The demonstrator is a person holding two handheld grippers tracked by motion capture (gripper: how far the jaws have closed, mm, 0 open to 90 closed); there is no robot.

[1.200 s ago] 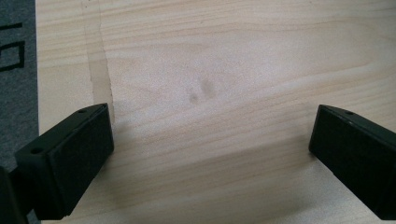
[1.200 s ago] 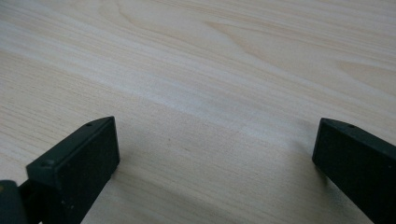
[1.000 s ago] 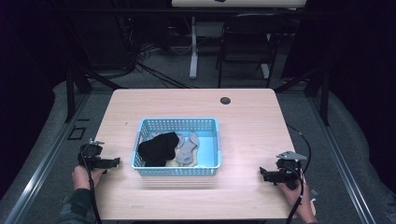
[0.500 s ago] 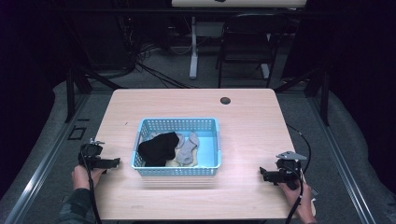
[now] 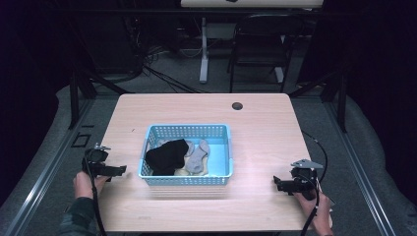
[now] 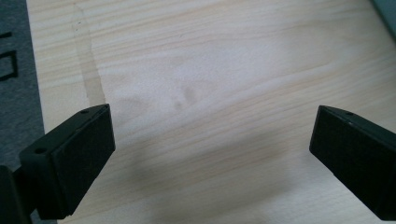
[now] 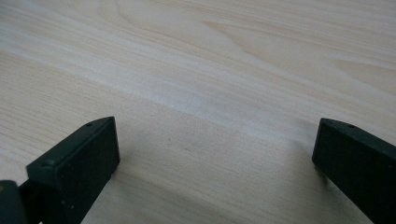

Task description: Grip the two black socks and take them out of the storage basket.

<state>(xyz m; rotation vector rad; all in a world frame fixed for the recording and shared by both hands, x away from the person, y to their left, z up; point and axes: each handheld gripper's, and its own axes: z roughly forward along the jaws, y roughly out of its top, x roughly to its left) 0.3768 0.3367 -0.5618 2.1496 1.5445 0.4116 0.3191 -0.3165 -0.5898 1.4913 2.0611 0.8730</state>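
Observation:
A light blue plastic basket stands in the middle of the wooden table. Inside it lie a black sock, a grey sock and a pale one beneath them. My left gripper rests near the table's left edge, just left of the basket, and its jaws stand wide open over bare wood in the left gripper view. My right gripper sits near the front right corner, jaws also wide open with nothing between them.
A small dark round hole sits near the table's far edge. Behind the table stand a chair and a desk leg with cables on the floor. A metal rail runs along the left.

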